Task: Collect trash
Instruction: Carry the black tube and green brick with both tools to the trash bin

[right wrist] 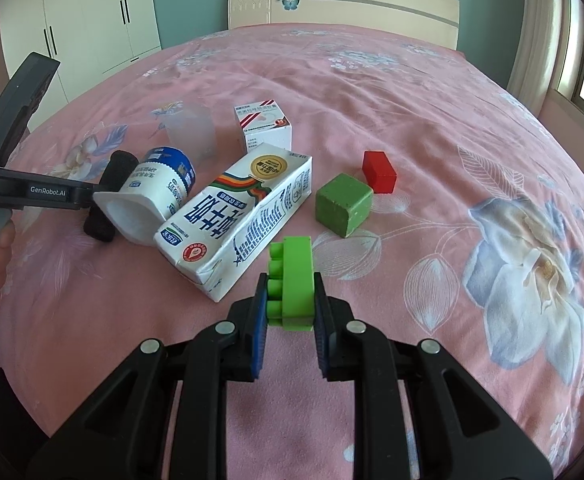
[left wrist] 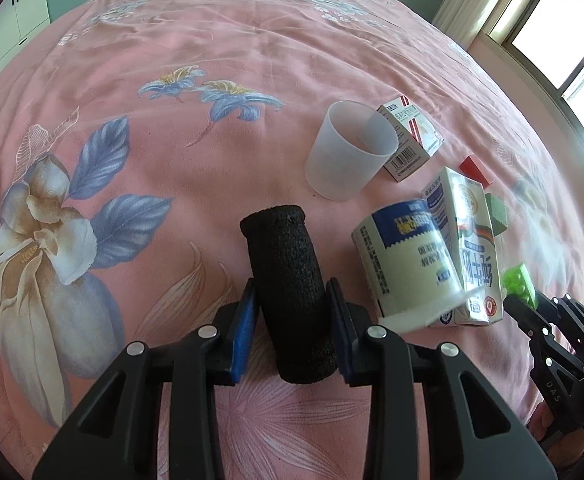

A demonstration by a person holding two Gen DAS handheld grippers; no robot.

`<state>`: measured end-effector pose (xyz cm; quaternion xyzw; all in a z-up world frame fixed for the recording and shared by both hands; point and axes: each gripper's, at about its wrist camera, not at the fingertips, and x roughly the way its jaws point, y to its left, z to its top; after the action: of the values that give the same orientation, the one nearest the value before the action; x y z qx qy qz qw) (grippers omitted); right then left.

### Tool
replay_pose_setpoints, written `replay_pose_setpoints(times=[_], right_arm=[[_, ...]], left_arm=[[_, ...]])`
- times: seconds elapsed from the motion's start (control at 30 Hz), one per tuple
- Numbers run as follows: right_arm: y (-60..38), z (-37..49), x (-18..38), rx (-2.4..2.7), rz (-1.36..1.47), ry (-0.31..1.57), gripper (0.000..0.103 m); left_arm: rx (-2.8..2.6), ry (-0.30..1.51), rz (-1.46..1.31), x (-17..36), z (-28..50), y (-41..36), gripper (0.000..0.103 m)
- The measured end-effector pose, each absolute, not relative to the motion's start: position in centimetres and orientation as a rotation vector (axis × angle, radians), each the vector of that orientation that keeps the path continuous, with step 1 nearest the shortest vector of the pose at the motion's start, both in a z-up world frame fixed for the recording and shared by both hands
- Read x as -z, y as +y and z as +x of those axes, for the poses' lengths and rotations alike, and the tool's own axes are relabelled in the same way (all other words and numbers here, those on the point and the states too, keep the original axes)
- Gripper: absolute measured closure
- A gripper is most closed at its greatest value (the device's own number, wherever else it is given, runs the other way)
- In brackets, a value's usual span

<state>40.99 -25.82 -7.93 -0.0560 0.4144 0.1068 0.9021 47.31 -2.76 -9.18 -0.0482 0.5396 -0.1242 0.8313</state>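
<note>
Black foam roll (left wrist: 292,300) pinched by left gripper (left wrist: 292,316); right gripper (right wrist: 290,312) clamps green brick (right wrist: 292,284). Headboard (right wrist: 344,4) visible in right view only.

The left gripper (left wrist: 292,312) clamps a black foam roll (left wrist: 288,280), angled downward. The right gripper (right wrist: 291,304) pinches a green toy brick (right wrist: 294,280).

milk carton (right wrist: 236,216) lies on bed (right wrist: 412,120) | yogurt cup (right wrist: 152,196) left | two blocks (right wrist: 344,204) right
</note>
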Motion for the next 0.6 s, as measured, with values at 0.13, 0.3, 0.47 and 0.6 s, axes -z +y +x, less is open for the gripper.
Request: replay_pose_setpoints(times=[0.13, 0.3, 0.47, 0.6], right_arm=[[-26.4, 39.7, 7.0, -0.222, -0.099, 0.840, 0.082], [-27.1, 37.9, 5.5, -0.235, -0.077, 0.826, 0.082], [-27.3, 35.9, 4.2, -0.232, -0.070, 0.807, 0.082], [-27.2, 34.2, 3.5, -0.239, -0.053, 0.793, 0.082]], left_arm=[[0.255, 1.141, -0.117, 8.6, 45.9, -1.5, 0.066], [0.252, 1.124, -0.107, 7.4, 43.6, -0.7, 0.067], [0.248, 1.106, -0.097, 6.3, 40.9, -0.1, 0.066], [0.251, 1.102, -0.090, 6.1, 38.5, 0.2, 0.066]])
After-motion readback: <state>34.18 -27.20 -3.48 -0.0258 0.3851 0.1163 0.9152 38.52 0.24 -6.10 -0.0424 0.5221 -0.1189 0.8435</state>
